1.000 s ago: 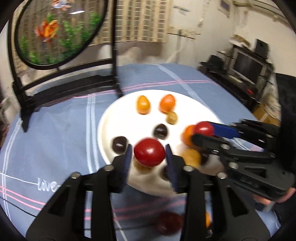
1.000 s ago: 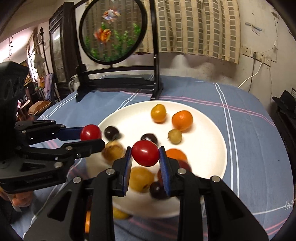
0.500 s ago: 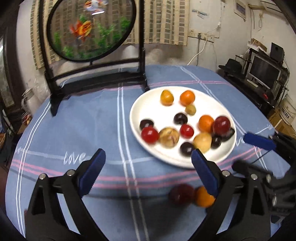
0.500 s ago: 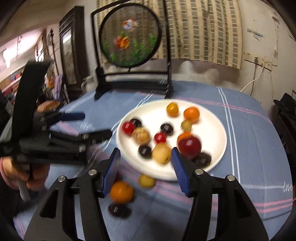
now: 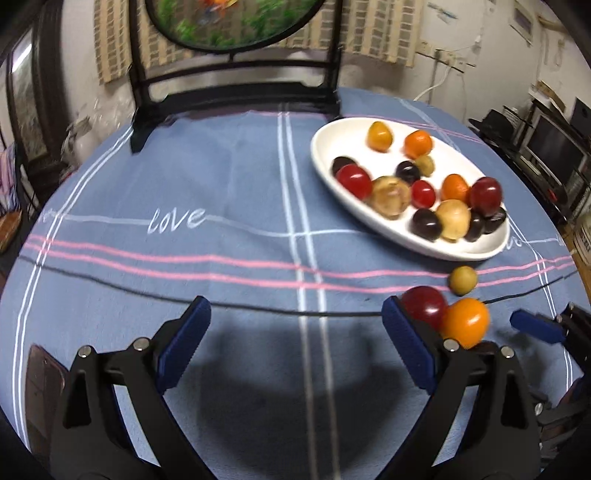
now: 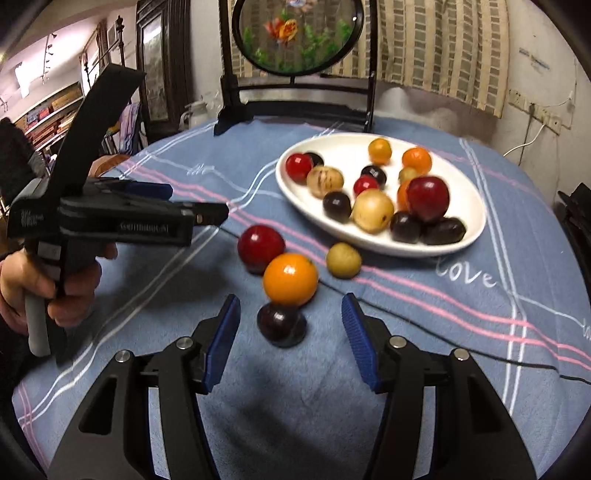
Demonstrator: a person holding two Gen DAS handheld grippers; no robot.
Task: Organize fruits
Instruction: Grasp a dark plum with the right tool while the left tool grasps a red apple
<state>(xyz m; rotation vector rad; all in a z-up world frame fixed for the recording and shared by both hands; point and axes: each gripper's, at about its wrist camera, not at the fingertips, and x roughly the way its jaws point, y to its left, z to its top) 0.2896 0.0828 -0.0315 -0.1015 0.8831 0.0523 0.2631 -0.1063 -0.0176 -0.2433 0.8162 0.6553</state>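
Note:
A white oval plate point(image 6: 476, 218) point(image 5: 321, 162) holds several small fruits: red, orange, yellow and dark purple. On the blue cloth in front of it lie a red fruit point(image 6: 260, 243) point(image 5: 424, 306), an orange fruit point(image 6: 290, 278) point(image 5: 465, 323), a small yellow-green fruit point(image 6: 343, 260) point(image 5: 462, 280) and a dark purple fruit point(image 6: 279, 324). My right gripper point(image 6: 291, 339) is open and empty, with the dark fruit between its fingers. My left gripper point(image 5: 295, 343) point(image 6: 210, 214) is open and empty, left of the loose fruits.
A black stand with a round goldfish screen point(image 6: 295, 33) point(image 5: 236, 22) stands at the table's far edge behind the plate. A dark flat object point(image 5: 40, 387) lies at the near left. The round table's edge drops off at the right, with shelves and a monitor beyond.
Both grippers let go of their red fruits onto the plate, opened wide and pulled back toward the near edge. The right gripper now frames the dark fruit on the cloth.

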